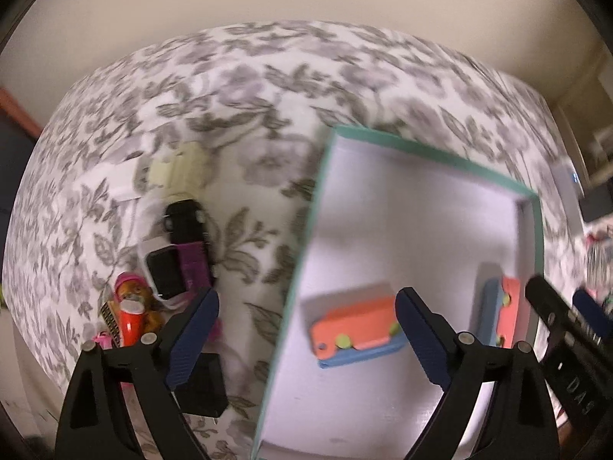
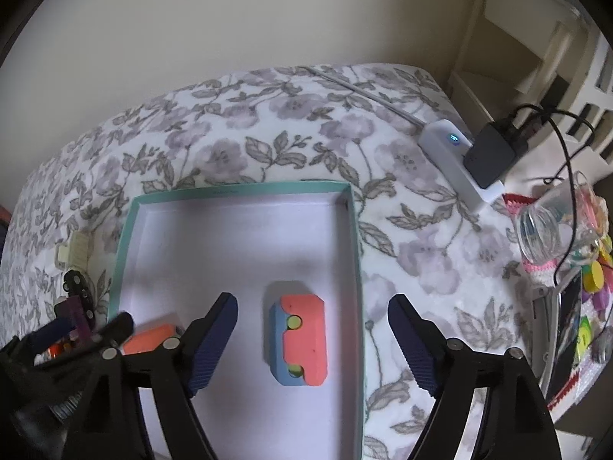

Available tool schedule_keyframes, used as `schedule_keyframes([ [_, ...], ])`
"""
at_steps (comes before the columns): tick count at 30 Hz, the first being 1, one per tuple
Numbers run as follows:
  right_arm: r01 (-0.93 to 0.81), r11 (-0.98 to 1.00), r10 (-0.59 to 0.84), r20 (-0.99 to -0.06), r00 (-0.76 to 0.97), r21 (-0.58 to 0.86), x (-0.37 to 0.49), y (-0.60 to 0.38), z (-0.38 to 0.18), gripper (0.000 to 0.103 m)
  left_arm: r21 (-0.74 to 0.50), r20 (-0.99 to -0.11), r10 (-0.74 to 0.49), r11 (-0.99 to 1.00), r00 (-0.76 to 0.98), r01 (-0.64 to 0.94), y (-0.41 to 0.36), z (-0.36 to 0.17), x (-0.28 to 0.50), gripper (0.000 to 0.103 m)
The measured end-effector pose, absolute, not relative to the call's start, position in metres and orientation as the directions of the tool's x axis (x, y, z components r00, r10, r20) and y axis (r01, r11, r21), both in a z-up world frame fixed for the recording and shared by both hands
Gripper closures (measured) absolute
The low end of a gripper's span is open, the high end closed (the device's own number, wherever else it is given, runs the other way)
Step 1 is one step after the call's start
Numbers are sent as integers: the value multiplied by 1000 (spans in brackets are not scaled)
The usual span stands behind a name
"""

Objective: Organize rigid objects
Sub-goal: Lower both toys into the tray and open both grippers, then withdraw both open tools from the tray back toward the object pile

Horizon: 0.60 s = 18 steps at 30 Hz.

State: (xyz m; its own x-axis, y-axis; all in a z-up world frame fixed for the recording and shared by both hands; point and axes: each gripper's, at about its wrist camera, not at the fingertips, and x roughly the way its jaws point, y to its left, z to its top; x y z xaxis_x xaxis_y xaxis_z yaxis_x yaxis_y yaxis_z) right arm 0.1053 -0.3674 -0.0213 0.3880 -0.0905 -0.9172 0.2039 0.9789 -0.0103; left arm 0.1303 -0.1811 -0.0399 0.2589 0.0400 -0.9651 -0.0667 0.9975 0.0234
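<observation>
In the right wrist view, the right gripper (image 2: 312, 339) has its two dark blue ribbed fingers (image 2: 212, 339) wide apart and nothing is pressed between them. A small block toy of coral-orange and light blue plastic with yellow-green round pegs (image 2: 300, 339) lies in the gap between the fingers, in the lower middle of the frame, but it touches neither of them. It rests on the white floor of a shallow cardboard box with a teal rim (image 2: 237, 191), close to the right wall of the box. The left finger is over the box floor, while the right finger is over the white bed cover with a grey floral print (image 2: 421, 253), outside the box.

A second toy of the same coral-orange and blue colours (image 2: 147, 339) lies in the lower left part of the box, partly hidden behind the left finger.

In the left wrist view, which is somewhat blurred, the left gripper (image 1: 306, 335) also has its fingers (image 1: 193, 339) wide apart and holds nothing. The second toy (image 1: 356, 326) lies between them, very close to the right finger in the picture; I cannot tell if it touches it. The left finger is outside the box, over the bed cover, near a pile of small things: a smartwatch with a white case and purple strap (image 1: 168, 268) and an orange toy figure with a pink cap (image 1: 132, 306).
</observation>
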Motion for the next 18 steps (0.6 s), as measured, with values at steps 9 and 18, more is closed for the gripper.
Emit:
schedule_keyframes([
  [9,134,991,-64,-906,419,-9,109,-348,-29,0,-2,-954,55,982,294,-191,-143,-33,135,9],
  [18,112,992,10,-918,396,59,109,-333,-43,0,29,-927,118,969,356,-247,-115,-25,127,9],
])
